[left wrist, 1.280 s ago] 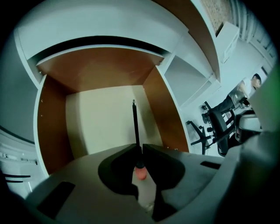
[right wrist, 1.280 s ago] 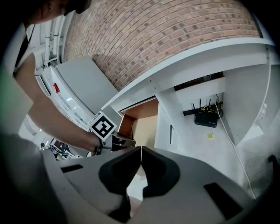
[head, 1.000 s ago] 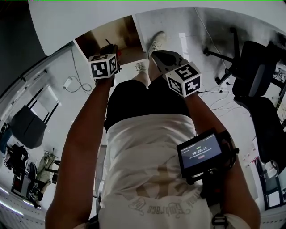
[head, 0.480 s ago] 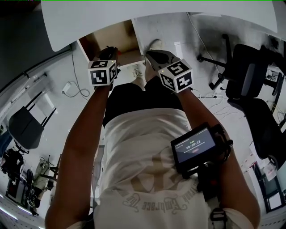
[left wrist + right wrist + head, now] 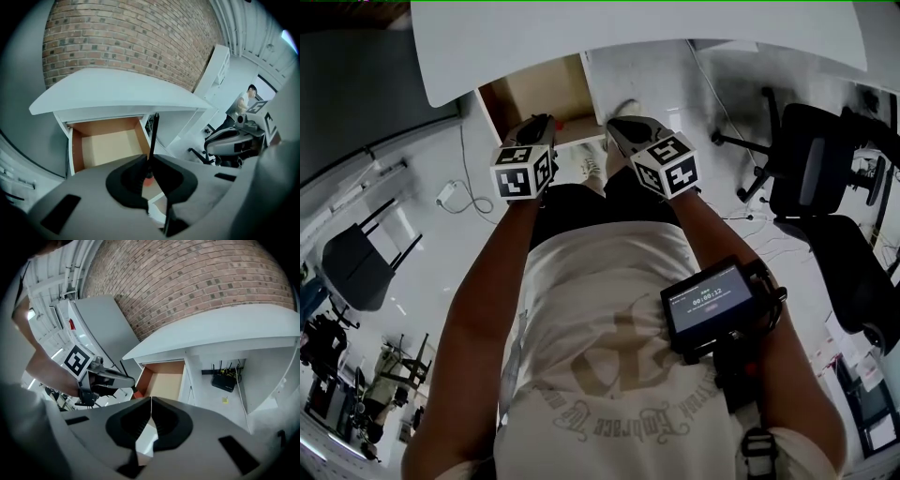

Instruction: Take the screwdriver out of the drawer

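Note:
The wooden drawer (image 5: 110, 145) under the white desk top (image 5: 117, 91) stands open, and what shows of its inside is bare. My left gripper (image 5: 150, 157) is shut on the screwdriver (image 5: 153, 136). Its dark shaft sticks up from the jaws and its orange handle hangs below them. The jaws have just closed a little further on it. In the head view the left gripper (image 5: 534, 127) hovers at the front of the drawer (image 5: 546, 89). My right gripper (image 5: 151, 404) is shut on nothing and sits to the right of the left one (image 5: 614, 127), apart from the drawer.
Black office chairs (image 5: 825, 159) stand to the right on the floor. A router (image 5: 224, 379) with cables lies under the desk. A white cable (image 5: 455, 192) runs over the floor at the left. A small screen (image 5: 712, 305) hangs at the person's waist. A brick wall (image 5: 126, 37) rises behind the desk.
Both grippers have come up toward the camera, the left one more, carrying the screwdriver above the drawer's front. The desk and drawer now sit fuller in the head view.

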A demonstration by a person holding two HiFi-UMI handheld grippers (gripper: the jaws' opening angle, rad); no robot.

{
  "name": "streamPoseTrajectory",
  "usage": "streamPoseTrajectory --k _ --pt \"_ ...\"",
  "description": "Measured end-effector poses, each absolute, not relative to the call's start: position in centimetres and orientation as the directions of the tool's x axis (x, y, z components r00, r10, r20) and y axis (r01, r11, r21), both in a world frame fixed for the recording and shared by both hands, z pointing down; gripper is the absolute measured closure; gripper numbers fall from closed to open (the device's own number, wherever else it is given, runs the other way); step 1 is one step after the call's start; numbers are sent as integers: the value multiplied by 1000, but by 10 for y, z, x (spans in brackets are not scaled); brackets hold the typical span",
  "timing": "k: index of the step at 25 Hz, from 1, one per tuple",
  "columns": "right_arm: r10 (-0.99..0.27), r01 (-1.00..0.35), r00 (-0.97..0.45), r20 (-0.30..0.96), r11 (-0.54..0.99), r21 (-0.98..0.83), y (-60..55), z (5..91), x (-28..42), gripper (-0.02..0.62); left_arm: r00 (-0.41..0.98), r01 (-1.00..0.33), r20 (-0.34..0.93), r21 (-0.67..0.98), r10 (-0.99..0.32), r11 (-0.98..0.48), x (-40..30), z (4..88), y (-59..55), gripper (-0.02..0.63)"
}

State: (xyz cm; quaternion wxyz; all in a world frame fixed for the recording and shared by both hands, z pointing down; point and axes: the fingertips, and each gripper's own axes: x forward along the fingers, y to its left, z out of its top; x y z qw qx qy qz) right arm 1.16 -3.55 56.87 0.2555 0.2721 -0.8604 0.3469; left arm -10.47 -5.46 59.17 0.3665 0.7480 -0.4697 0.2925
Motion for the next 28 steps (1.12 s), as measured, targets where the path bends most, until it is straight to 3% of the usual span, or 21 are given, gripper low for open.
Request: streamPoseTrajectory --k 28 --pt "-377 -672 -711 594 614 -415 -11 497 13 572 433 -902 647 318 -628 -293 -120 471 -9 557"
